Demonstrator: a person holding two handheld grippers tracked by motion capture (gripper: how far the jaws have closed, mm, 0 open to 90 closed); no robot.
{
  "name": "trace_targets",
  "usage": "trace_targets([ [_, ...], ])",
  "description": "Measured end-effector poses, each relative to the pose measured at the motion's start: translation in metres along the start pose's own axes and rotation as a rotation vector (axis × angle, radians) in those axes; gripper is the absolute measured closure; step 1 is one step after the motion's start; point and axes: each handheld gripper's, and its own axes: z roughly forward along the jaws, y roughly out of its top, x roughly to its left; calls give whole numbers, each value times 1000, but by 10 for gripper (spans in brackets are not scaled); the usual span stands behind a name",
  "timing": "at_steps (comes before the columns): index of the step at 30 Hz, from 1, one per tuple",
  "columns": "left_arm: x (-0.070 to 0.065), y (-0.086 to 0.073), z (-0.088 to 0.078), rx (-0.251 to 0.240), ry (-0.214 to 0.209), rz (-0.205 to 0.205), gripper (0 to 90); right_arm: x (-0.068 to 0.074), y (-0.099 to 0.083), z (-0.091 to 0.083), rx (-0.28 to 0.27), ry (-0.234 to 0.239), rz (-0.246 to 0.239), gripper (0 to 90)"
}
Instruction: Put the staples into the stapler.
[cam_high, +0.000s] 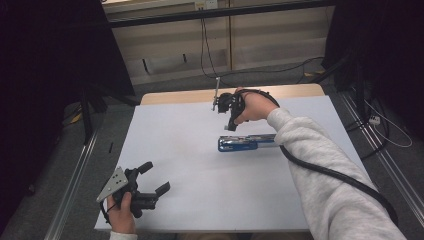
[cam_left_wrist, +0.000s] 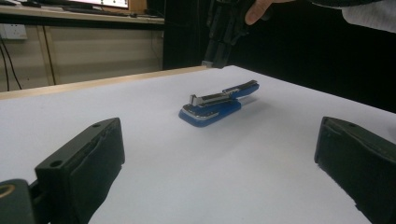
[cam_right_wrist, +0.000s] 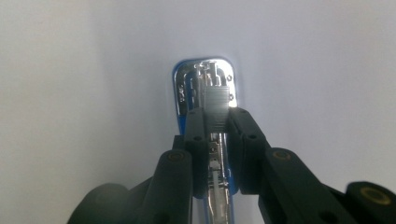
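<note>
A blue stapler (cam_high: 240, 143) with a chrome top lies near the middle of the white tabletop (cam_high: 190, 200); the same stapler (cam_left_wrist: 215, 105) faces the left gripper view. My right gripper (cam_high: 231, 126) points down just above its left end, held by a hand in a pale grey sleeve. Its jaws stand narrow in the right gripper view, where my right gripper (cam_right_wrist: 218, 116) is shut on a small grey ridged strip of staples (cam_right_wrist: 217, 99) over the stapler's chrome plate (cam_right_wrist: 205, 81). My left gripper (cam_high: 156, 177) rests at the near left with its jaws wide apart, and between its fingers (cam_left_wrist: 84, 163) there is nothing.
The right gripper's black cable (cam_high: 330, 172) trails along the sleeve. A strip of wooden table edge (cam_high: 175, 96) runs at the far side. Dark curtains hang left and right, and cables (cam_high: 205, 45) dangle behind the table. Metal floor rails (cam_high: 75, 180) flank the table.
</note>
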Motion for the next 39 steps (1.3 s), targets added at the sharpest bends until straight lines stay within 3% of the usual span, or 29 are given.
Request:
trace_targets([
  [18,1,0,-1,-3,13,3,16,-8,1,12,-13,-7,5,786],
  [39,1,0,-1,-3,2,6,16,-7,-1,28,21,3,6,786],
])
